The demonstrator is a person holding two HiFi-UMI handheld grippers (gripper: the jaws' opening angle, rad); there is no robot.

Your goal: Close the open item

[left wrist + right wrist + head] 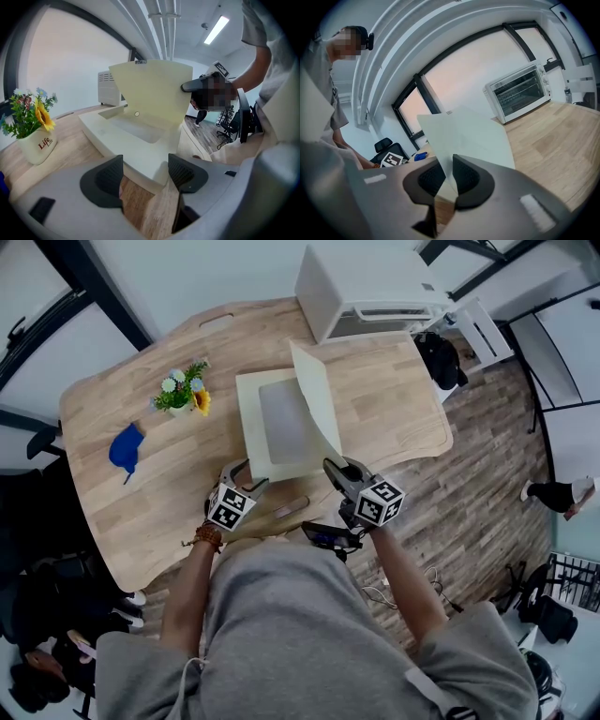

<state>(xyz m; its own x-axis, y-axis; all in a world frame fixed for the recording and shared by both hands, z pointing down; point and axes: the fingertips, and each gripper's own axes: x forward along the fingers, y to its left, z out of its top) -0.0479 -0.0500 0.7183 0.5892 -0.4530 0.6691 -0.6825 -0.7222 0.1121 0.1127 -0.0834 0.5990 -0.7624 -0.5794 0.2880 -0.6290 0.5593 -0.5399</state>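
Note:
A cream box (249,424) lies on the wooden table (394,409) with its hinged lid (315,401) raised, standing tilted over the grey-lined inside. My right gripper (335,468) is at the lid's near corner. In the right gripper view the lid (465,136) runs down between the two pads and the gripper (447,178) is shut on it. My left gripper (247,476) waits at the box's near left corner. In the left gripper view it (144,176) stands open, the corner of the box (140,154) just beyond its jaws and untouched.
A white toaster oven (370,285) sits at the table's far edge. A small pot of flowers (184,393) and a blue object (127,448) are to the left of the box. A small pinkish piece (292,508) lies by the near edge. Bags and a chair stand on the floor.

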